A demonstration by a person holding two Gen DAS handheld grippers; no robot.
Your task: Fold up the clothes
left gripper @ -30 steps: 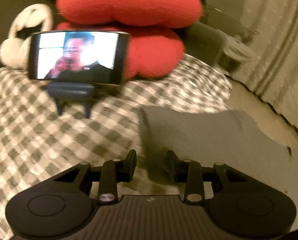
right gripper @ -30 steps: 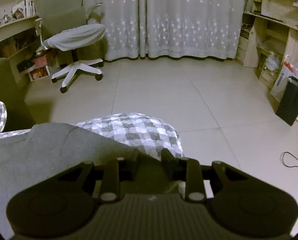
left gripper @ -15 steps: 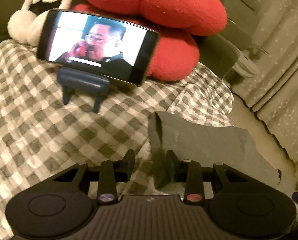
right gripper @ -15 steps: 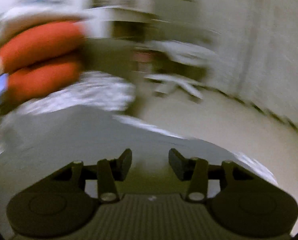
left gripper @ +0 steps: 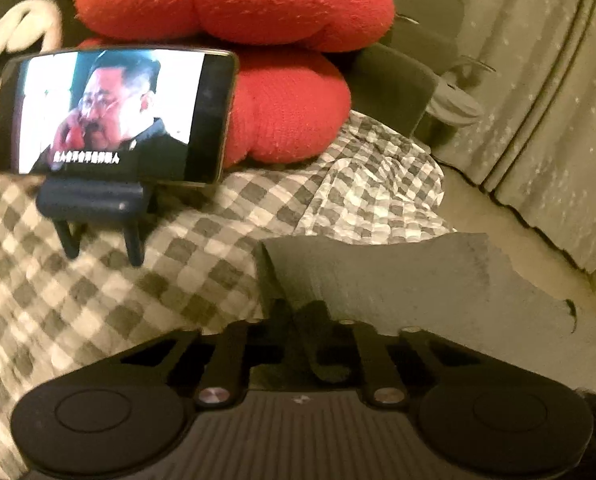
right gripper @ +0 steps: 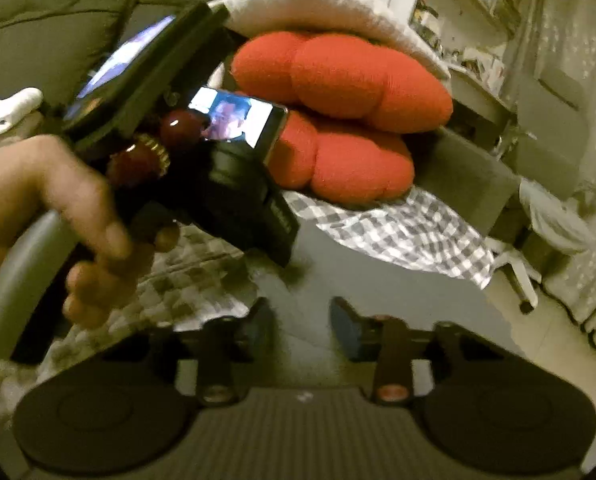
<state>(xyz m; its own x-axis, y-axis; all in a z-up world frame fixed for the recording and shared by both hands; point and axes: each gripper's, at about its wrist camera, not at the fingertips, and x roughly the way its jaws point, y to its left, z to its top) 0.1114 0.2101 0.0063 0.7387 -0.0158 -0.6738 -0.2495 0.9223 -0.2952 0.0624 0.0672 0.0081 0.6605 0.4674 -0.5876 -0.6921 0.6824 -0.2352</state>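
Observation:
A dark grey garment (left gripper: 417,292) lies flat on the checked bedsheet (left gripper: 98,280), reaching to the bed's right edge. My left gripper (left gripper: 298,316) is shut on the garment's left edge, its fingers meeting over the cloth. In the right wrist view the same garment (right gripper: 377,288) spreads under my right gripper (right gripper: 302,320). The right jaws are closing, with a gap still showing and flat grey cloth in it. A hand (right gripper: 58,200) holds the left gripper (right gripper: 290,258) just ahead and to the left, its tip down on the garment.
A phone on a small stand (left gripper: 110,112) plays a video on the sheet, in front of stacked red cushions (left gripper: 238,4). A white plush toy (left gripper: 14,40) lies far left. Beyond the bed are an office chair (right gripper: 553,220), curtains (left gripper: 537,100) and bare floor (right gripper: 545,340).
The left jaws have shut on the garment's edge. The right gripper has swung from facing the floor and curtains round to the cushions; its jaws widened, then narrowed.

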